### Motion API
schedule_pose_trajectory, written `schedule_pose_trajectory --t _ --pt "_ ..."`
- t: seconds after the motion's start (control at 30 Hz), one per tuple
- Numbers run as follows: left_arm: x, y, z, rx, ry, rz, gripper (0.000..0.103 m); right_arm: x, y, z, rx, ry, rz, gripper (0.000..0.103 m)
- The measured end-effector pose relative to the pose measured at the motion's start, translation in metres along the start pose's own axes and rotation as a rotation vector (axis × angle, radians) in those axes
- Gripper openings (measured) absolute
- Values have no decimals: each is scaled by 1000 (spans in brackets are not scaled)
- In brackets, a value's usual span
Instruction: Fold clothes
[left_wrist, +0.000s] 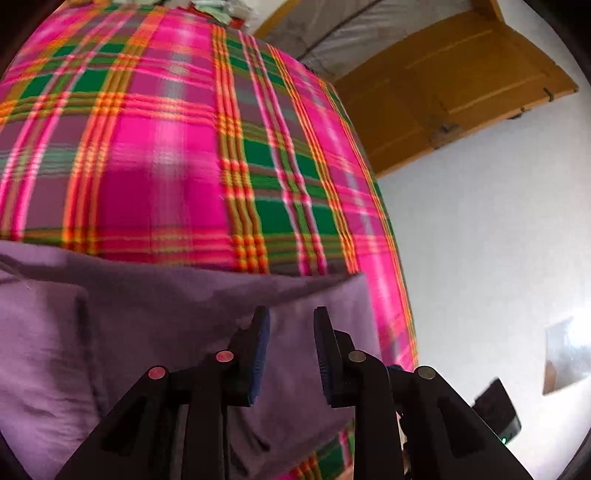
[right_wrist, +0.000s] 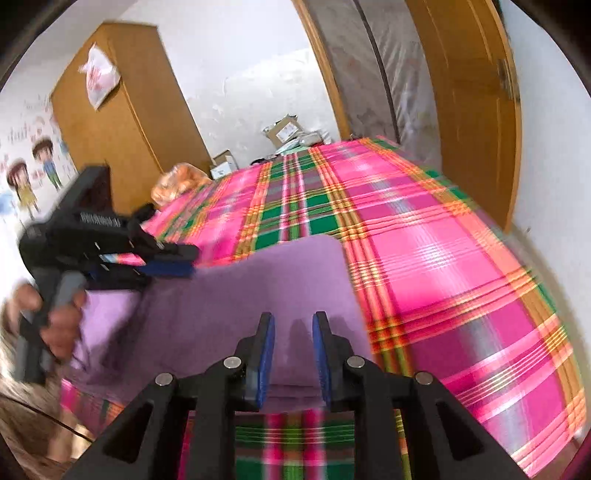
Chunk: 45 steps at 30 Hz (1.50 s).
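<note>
Both claws, left (left_wrist: 291, 354) and right (right_wrist: 293, 356), gape empty over purple garment (right_wrist: 236, 295) on plaid bedspread (right_wrist: 443, 258); fold stage unclear; next needs edge grip.

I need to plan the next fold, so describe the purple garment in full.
The plain purple cloth garment looks soft and matte, with no print visible. It lies spread, mostly flat with some creases and folds, on the pink, green and orange plaid bedsheet near the bed's front edge. Both grippers hover over it, jaws open; contact cannot be told. Its type is unclear.

Purple garment (right_wrist: 258, 295), partly folded and wrinkled, flat on plaid bedspread (right_wrist: 443, 258)
</note>
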<state>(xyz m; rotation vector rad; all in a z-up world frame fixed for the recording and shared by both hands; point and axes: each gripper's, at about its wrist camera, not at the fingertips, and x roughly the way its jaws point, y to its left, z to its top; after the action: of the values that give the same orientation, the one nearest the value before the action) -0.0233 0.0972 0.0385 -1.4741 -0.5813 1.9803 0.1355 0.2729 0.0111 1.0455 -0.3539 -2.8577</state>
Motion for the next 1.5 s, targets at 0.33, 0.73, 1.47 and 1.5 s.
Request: schedule_pose_trajectory --t 0.33,0.73,1.47,1.5 --pt "2 17 -1 -47 40 72 28 18 37 -9 -74 63 106 25" --pt "-21 32 0 -78 61 91 29 59 107 -18 -251 137 141 38" --pt "-13 40 -1 -136 91 40 42 44 109 -17 -189 144 223 4" --pt "-12 39 -1 -133 94 43 42 44 110 -18 -189 150 224 4"
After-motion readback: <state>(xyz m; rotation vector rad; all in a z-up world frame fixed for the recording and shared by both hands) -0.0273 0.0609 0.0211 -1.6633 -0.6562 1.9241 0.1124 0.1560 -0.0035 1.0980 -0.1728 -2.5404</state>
